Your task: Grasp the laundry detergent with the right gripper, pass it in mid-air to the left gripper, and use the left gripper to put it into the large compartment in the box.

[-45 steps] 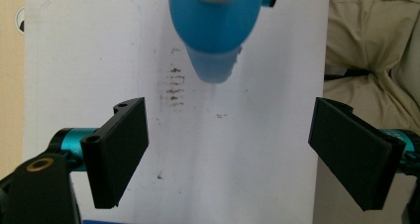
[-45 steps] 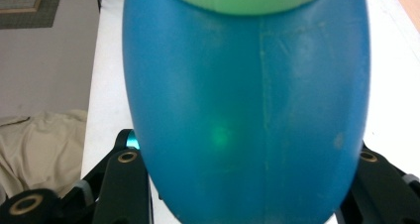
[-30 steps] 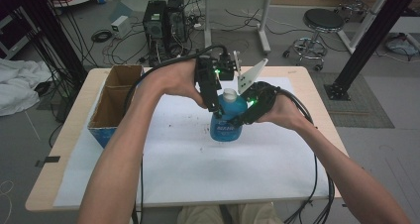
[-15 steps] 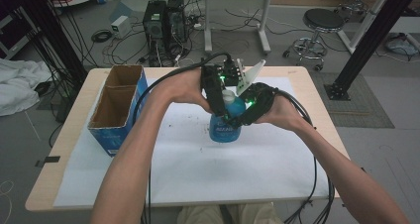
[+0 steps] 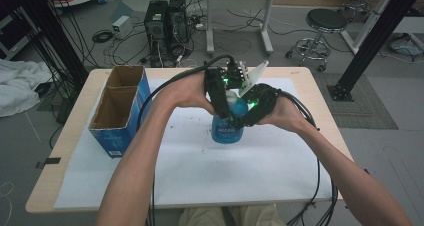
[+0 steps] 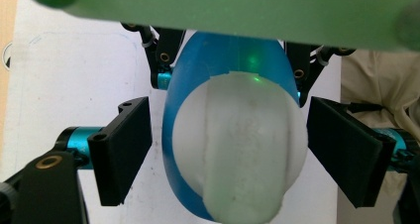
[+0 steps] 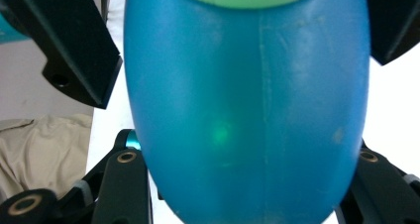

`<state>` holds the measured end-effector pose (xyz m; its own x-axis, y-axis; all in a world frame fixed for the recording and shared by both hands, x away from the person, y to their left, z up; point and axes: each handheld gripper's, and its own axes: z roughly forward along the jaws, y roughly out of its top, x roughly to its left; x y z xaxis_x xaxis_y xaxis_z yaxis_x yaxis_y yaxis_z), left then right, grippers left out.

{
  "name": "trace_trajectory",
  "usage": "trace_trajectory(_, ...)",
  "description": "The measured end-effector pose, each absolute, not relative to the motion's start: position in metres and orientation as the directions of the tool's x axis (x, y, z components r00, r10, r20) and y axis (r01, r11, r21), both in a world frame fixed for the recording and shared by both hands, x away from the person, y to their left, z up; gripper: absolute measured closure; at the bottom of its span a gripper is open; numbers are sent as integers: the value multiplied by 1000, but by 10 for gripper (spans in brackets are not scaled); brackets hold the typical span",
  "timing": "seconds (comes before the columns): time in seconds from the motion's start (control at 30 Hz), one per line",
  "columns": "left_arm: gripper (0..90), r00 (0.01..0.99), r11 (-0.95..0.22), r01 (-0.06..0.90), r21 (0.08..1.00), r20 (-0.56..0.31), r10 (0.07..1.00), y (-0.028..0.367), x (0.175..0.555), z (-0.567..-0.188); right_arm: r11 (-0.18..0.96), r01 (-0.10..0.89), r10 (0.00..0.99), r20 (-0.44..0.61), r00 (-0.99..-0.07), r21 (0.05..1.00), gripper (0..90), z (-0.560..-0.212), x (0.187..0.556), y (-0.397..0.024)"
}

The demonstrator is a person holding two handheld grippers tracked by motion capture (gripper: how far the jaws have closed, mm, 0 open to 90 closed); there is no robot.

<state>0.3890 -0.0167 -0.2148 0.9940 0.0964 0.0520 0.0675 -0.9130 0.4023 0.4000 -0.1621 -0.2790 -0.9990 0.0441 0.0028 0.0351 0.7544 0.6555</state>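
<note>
Your right hand-held gripper (image 5: 240, 120) clamps the blue plastic bottle (image 5: 227, 128) standing mid-desk (image 5: 300, 81); your left hand-held gripper (image 6: 225, 147), just closing, straddles its white cap (image 6: 237, 149) without touching. Close off-centre and the cap may slip, tipping the bottle

Blue bottle (image 5: 227, 128) — smooth matt plastic

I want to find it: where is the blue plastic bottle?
In the high view the blue plastic bottle stands mid-table on the white paper sheet, right of the open cardboard box.
</note>
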Motion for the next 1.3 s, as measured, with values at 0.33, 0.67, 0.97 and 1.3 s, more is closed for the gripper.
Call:
trace_trajectory(0.33,247,995,-905,65,419,38,89,-14,389,-218,755,31,48,-9,-999,655,462,-280,400,-161)
trace_trajectory(0.67,296,995,-900,60,431,47,89,-13,388,-218,757,38,50,-1,-999,653,462,-280,399,-160)
trace_trajectory(0.97,313,995,-899,57,434,50,87,-12,388,-219,754,29,48,-12,-999,656,462,-280,400,-161)
trace_trajectory(1.3,371,994,-896,46,441,68,85,-12,387,-220,755,25,43,-11,-999,655,461,-281,398,-160)
